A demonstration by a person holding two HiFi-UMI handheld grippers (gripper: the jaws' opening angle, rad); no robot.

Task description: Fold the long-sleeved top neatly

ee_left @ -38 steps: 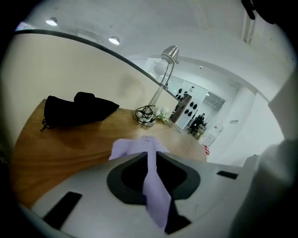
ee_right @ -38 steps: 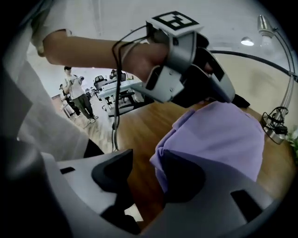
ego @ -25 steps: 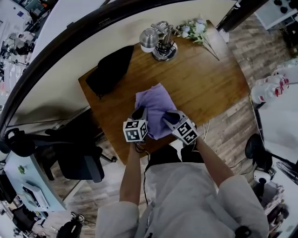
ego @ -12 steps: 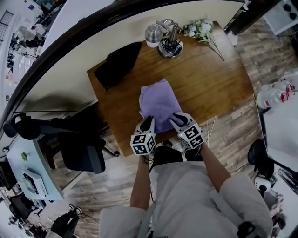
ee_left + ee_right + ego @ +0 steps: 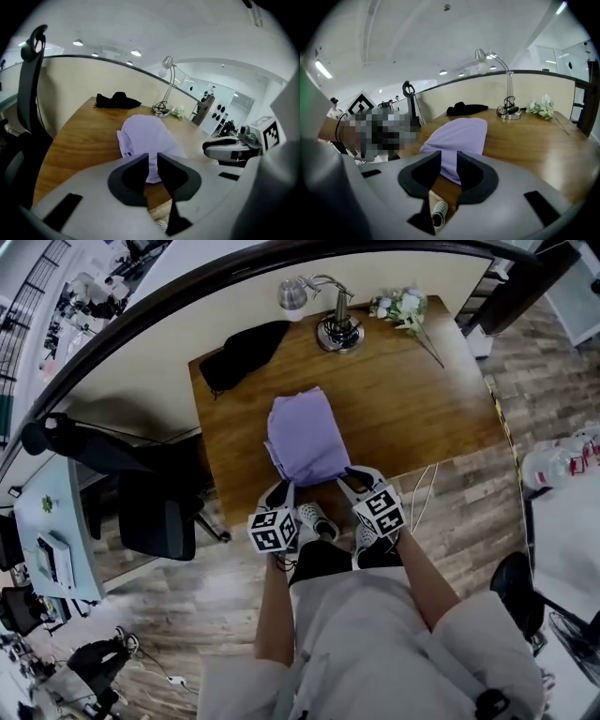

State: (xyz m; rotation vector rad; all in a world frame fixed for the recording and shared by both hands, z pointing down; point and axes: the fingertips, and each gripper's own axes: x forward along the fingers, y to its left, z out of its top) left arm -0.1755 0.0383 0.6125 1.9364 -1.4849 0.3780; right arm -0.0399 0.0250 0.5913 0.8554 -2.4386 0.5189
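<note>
Head view — folded top (image 5: 300,437) lying lengthwise away, left hand-held gripper (image 5: 282,491), right hand-held gripper (image 5: 349,477) — both ajar, empty

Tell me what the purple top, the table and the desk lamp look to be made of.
Purple top: soft, matte knit or woven fabric, judging by its rounded folds and lack of shine.
Table: wood or wood veneer, with a brown streaked grain and a mild sheen.
Desk lamp: probably polished metal, since its shade, neck and base look silvery and glint.
</note>
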